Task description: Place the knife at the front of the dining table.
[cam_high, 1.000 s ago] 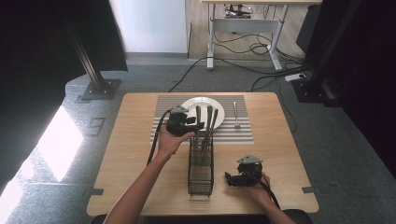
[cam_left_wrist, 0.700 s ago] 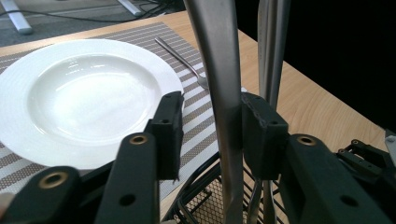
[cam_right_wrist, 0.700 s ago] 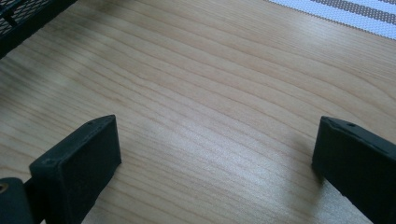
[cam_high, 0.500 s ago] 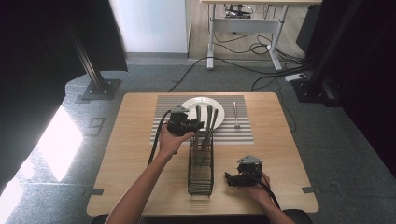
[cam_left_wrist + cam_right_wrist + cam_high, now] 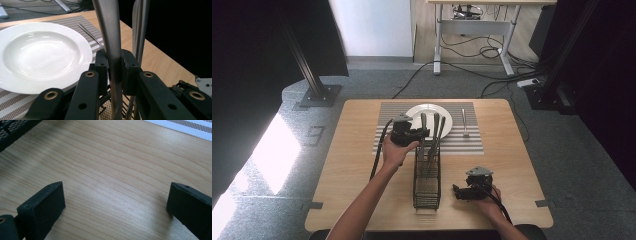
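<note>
A black wire cutlery basket [image 5: 427, 177] stands at the middle of the wooden table, with three metal utensils upright at its far end. My left gripper [image 5: 423, 133] is shut on the handle of the leftmost utensil [image 5: 423, 121]. In the left gripper view the jaws of the left gripper [image 5: 114, 63] clamp that steel handle [image 5: 110, 30], and a second handle [image 5: 138, 27] rises just behind. My right gripper [image 5: 458, 191] rests low on the table to the right of the basket. The right gripper [image 5: 113, 195] is open, with bare wood between its jaws.
A white plate [image 5: 412, 114] [image 5: 42, 52] lies on a striped placemat [image 5: 472, 142] behind the basket. One fork [image 5: 464, 122] [image 5: 90, 33] lies on the mat to the plate's right. Basket mesh [image 5: 12, 128] and the mat's edge [image 5: 185, 126] sit ahead of the right gripper.
</note>
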`<state>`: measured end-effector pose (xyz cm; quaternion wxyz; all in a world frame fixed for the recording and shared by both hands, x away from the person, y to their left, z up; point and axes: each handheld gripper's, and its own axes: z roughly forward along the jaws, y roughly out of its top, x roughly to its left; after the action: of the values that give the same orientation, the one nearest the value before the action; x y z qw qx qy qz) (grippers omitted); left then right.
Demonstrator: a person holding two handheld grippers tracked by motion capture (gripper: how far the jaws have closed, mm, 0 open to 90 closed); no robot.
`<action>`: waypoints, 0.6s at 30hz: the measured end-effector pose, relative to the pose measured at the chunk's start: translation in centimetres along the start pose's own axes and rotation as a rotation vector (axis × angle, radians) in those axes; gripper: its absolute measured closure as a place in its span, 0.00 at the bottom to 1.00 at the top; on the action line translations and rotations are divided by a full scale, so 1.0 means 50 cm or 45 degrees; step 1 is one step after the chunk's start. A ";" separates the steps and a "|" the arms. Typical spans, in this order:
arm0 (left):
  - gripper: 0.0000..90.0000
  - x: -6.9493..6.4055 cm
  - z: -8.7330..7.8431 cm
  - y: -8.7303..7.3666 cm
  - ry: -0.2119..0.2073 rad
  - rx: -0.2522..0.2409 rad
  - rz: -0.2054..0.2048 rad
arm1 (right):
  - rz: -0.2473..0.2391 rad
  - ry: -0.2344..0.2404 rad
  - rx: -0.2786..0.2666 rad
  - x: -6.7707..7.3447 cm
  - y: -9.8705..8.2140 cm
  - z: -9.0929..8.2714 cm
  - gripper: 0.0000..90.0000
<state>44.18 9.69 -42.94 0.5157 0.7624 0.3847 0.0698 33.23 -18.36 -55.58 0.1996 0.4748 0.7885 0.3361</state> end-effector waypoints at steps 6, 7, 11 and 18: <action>0.89 -0.009 -0.015 0.005 0.012 -0.058 0.018 | 0.002 -0.003 0.000 0.001 0.000 0.000 0.02; 0.89 -0.012 -0.018 0.006 0.020 -0.062 0.029 | 0.000 -0.004 0.000 0.000 0.000 0.000 0.02; 0.89 -0.017 -0.029 0.012 0.029 -0.085 0.051 | 0.001 -0.005 -0.001 0.001 0.000 0.000 0.02; 0.90 -0.034 -0.047 0.026 0.023 -0.158 0.072 | -0.002 0.001 -0.001 0.000 0.000 0.000 0.02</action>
<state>42.49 10.10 -40.29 0.5564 0.7388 0.3624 0.1150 33.25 -18.36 -55.59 0.1998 0.4741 0.7888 0.3363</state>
